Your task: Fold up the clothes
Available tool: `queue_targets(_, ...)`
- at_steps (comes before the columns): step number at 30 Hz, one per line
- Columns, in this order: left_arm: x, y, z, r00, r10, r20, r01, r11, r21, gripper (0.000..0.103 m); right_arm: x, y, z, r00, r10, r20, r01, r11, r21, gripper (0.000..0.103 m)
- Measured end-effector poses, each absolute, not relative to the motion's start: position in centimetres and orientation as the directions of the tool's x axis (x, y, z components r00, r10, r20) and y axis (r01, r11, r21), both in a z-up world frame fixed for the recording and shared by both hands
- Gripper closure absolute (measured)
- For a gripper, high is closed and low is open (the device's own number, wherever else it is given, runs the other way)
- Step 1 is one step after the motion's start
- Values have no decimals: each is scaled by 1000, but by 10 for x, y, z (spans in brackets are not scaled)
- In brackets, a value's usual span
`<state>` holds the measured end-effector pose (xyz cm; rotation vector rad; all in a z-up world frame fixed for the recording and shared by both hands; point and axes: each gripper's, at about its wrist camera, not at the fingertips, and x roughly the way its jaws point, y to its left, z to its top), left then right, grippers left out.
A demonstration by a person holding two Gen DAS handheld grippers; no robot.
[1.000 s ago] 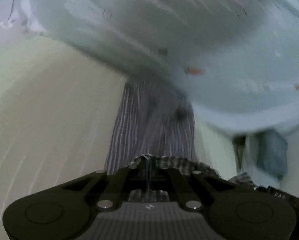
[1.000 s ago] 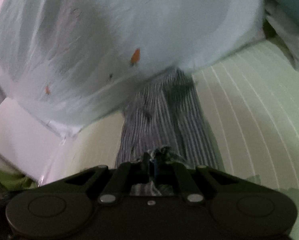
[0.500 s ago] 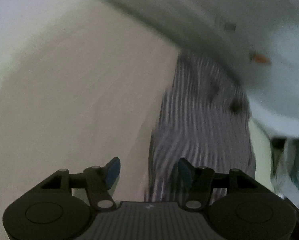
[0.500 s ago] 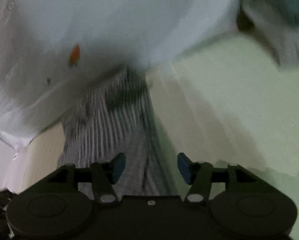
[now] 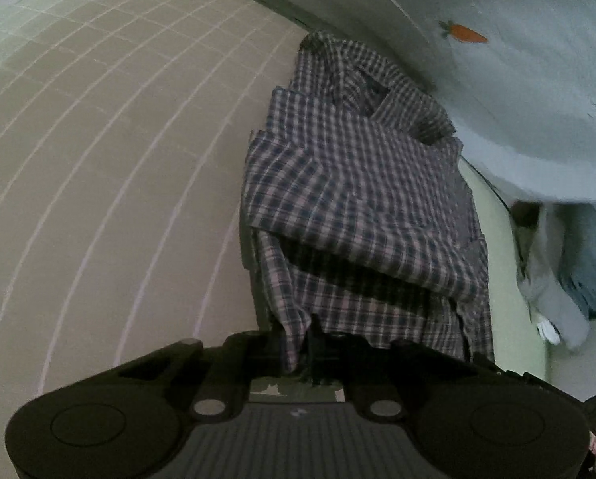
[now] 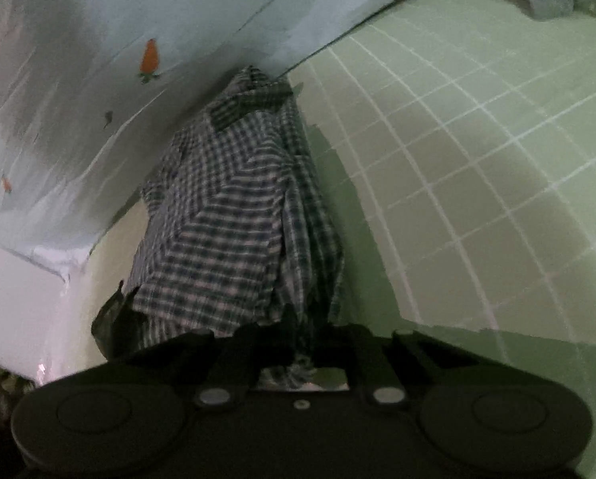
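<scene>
Left claw (image 5: 304,353), bottom centre of the left view: jaws closing, clenched on the near hem of the checked shirt (image 5: 362,207).
Right claw (image 6: 298,343), bottom centre of the right view: clenched on the same shirt (image 6: 226,215).
Shirt: loosely folded, running from the claws to mid-frame, lying on the green grid-lined bed sheet (image 6: 477,167).
Pale carrot-print quilt (image 5: 517,80): beyond, across the upper frame.

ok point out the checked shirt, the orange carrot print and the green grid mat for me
checked shirt (image 5: 358,199), left wrist view, on the folded top layer
carrot print (image 5: 466,33), left wrist view, on the orange body of the carrot
green grid mat (image 6: 477,159), right wrist view, on a bare stretch right of the shirt
</scene>
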<state>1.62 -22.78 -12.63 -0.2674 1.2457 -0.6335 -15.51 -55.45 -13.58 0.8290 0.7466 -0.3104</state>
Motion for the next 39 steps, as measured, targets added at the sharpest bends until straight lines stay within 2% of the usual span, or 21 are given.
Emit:
queue_targets(3,-8,-210,-127,130,-572,-810,311,799,-514,92,-185,-542,-131,680,49,-732,522,668,530,97)
queue_targets(5,-17,-201,-130,120,-551,-826,310,811,-496,83,-200,-531,-130,654,48,-755,529,684,502,95)
queue_targets(6,-17,-198,-128,137,-541,-830,305,820,-484,82,-206,-526,-130,646,38,-762,534,692,487,92)
queue_targets(8,-15,-194,-123,180,-522,-834,295,837,-460,72,-207,-524,-123,660,-5,-752,548,687,477,78)
queue_targets(10,-12,-191,-116,229,-505,-832,291,851,-437,64,-206,-523,-115,673,-50,-738,563,681,468,56)
queue_targets(12,-10,-188,-109,276,-488,-828,289,864,-413,51,-207,-522,-106,715,-70,-696,550,672,496,55)
queue_targets(14,-6,-188,-107,300,-467,-831,289,875,-388,32,-205,-521,-99,753,-79,-653,528,664,529,48)
queue_targets(16,-4,-192,-108,303,-443,-843,298,885,-358,27,-202,-521,-100,775,-48,-630,498,660,562,44)
queue_targets(21,2,-210,-118,268,-385,-883,363,889,-278,27,-193,-532,-132,746,48,-664,543,532,649,44)
queue_targets(24,7,-216,-124,248,-392,-886,383,880,-282,27,-191,-544,-146,766,93,-636,550,416,724,44)
queue_targets(26,12,-215,-126,248,-389,-887,387,879,-278,27,-185,-552,-149,789,114,-603,536,352,768,54)
queue_targets(27,13,-215,-126,248,-387,-888,387,880,-276,27,-182,-556,-151,801,124,-586,527,318,788,63)
queue_targets(29,16,-217,-127,247,-386,-889,382,882,-277,27,-173,-559,-150,819,149,-554,497,297,815,74)
queue_targets(31,18,-220,-127,246,-387,-889,375,883,-281,27,-161,-562,-150,836,169,-522,473,260,842,77)
queue_targets(36,24,-227,-125,258,-396,-881,390,877,-280,26,-135,-570,-149,899,179,-400,378,144,915,74)
queue_targets(38,28,-232,-125,266,-396,-879,396,876,-275,26,-129,-574,-148,932,161,-325,315,87,945,60)
queue_targets(39,32,-234,-124,270,-396,-878,393,878,-275,26,-128,-577,-150,948,155,-278,274,47,961,46)
